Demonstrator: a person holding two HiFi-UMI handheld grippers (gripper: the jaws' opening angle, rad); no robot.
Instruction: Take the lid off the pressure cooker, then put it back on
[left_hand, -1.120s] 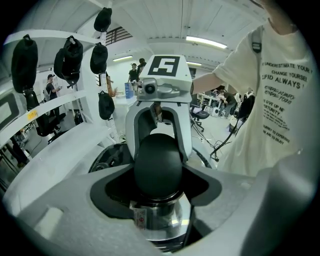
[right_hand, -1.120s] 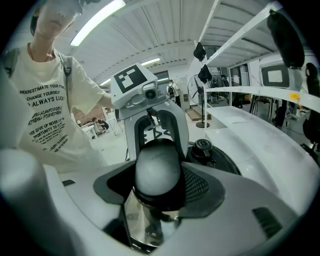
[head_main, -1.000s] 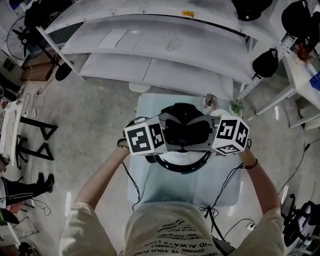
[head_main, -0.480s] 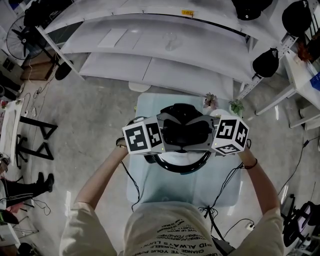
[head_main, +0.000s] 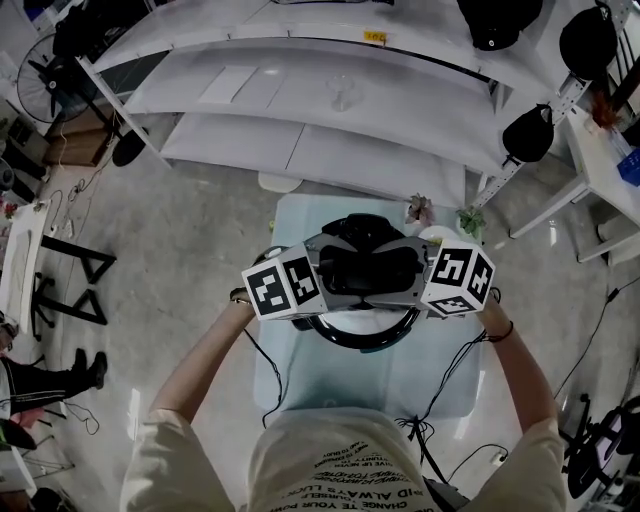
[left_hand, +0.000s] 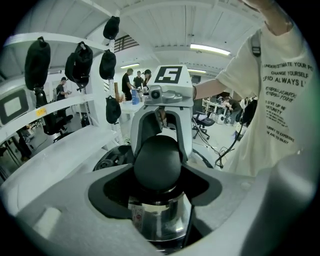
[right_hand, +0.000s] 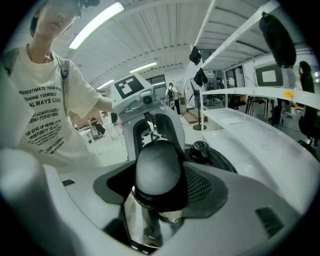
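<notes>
lid of the pressure cooker sits in the middle of a small table, directly in front of the person, who stands at 6 o'clock in the head view. its two black side handles lie on one line from 9 o'clock to 3 o'clock, and this line decides the coming move. the left gripper comes in from 9 o'clock and the right gripper from 3 o'clock, so they point at each other across the lid. both hands are equally near, each to its own handle.

in the left gripper view the rounded left side handle fills the notch between the jaws. the dark pads lie against it on both sides, and shiny metal shows just below. in the right gripper view it is the same. the jaws stand wide, but they are closed around the right side handle, with the valve knob of the lid at about 1 o'clock behind it. neither gripper is empty.

i cannot tell if the lid rests on the pot or is already a little raised. i judge that the next move needs both grippers to go together, so that the lid stays level.
</notes>
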